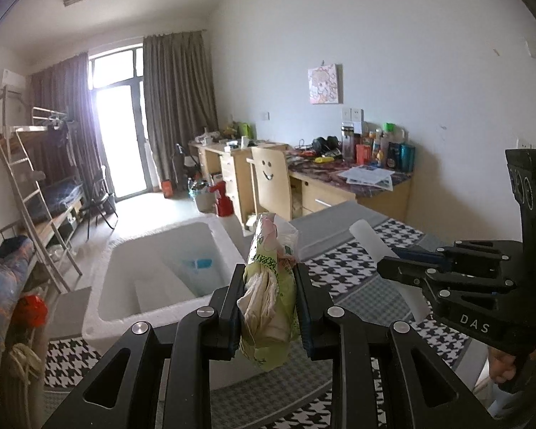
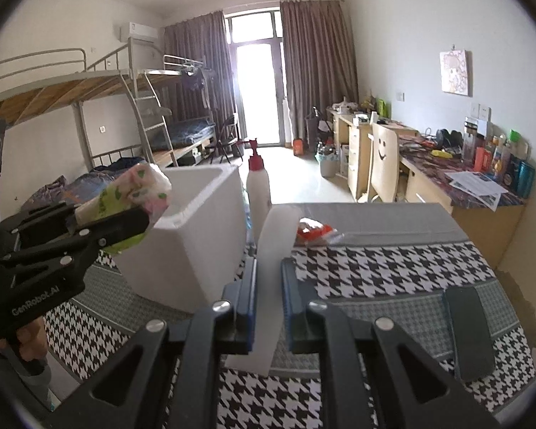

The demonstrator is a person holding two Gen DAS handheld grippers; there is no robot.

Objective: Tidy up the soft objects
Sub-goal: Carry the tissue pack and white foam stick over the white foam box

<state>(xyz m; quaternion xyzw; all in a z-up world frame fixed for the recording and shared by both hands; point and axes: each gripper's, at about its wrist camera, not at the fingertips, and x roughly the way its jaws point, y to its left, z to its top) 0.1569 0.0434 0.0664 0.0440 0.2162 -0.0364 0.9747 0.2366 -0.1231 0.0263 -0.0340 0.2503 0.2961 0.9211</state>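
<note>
Foam box: a white foam box [image 1: 160,271] stands on the patterned cloth, just ahead and left of the left fingers; inside lie a white slab and a small blue item [image 1: 198,264].
Left gripper: the left gripper [image 1: 268,307] has its fingers closed onto a green-printed tissue pack [image 1: 269,286], which stands upright between the pads, its top rising above the fingertips, near the box rim.
Right gripper: the right gripper [image 2: 268,304] is clamped narrowly on a white foam strip [image 2: 273,261] that runs forward beyond the fingertips.
Other soft item: a red-and-white packet [image 2: 312,230] lies on the grey cloth just ahead of the strip's far end.
Surface: a houndstooth cloth [image 2: 393,271] covers the surface; a dark flat case [image 2: 470,332] lies right of the right fingers.
Bottle: a white bottle with a red top [image 2: 257,186] stands beside the box.
Room: bunk beds [image 2: 89,107] to the left, desks [image 2: 464,193] along the right wall, curtains and a bright door beyond.
</note>
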